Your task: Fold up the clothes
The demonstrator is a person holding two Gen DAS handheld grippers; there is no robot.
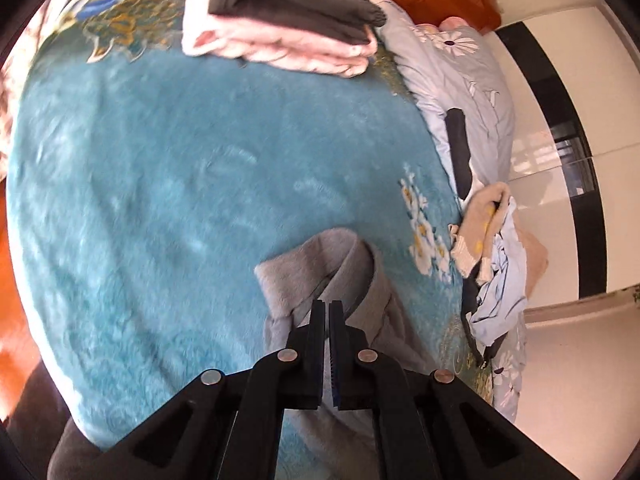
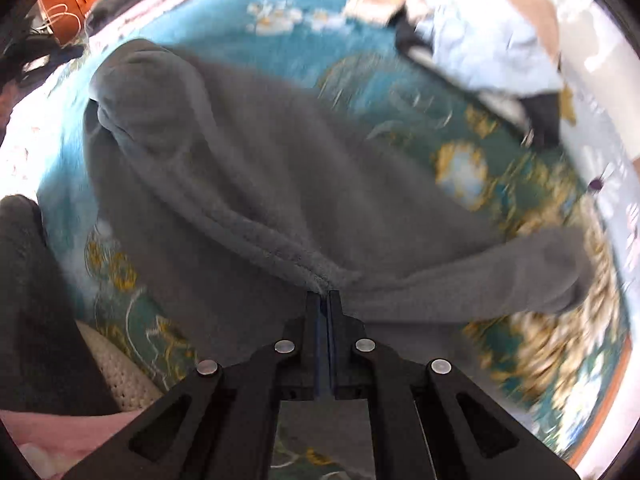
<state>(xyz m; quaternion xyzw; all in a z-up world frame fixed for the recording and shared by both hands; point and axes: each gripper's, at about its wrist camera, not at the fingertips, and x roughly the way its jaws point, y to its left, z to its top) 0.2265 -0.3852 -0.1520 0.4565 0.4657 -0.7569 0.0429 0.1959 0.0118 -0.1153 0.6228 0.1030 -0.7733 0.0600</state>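
Both grippers are pinching the soft grey fleece garment, which is lying spread on the teal floral plush blanket. Left gripper: jaws nearly closed on a grey fold. Right gripper: jaws clamped on a seam edge. Folded pink-and-charcoal stack is sitting at the blanket's far edge; the unfolded beige-and-blue pile is lying at its right edge.

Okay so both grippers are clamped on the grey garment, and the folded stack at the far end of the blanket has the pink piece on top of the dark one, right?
Not quite. In the left wrist view the dark piece lies on top of the pink piece. The rest holds: left gripper and right gripper are both shut on the grey garment.
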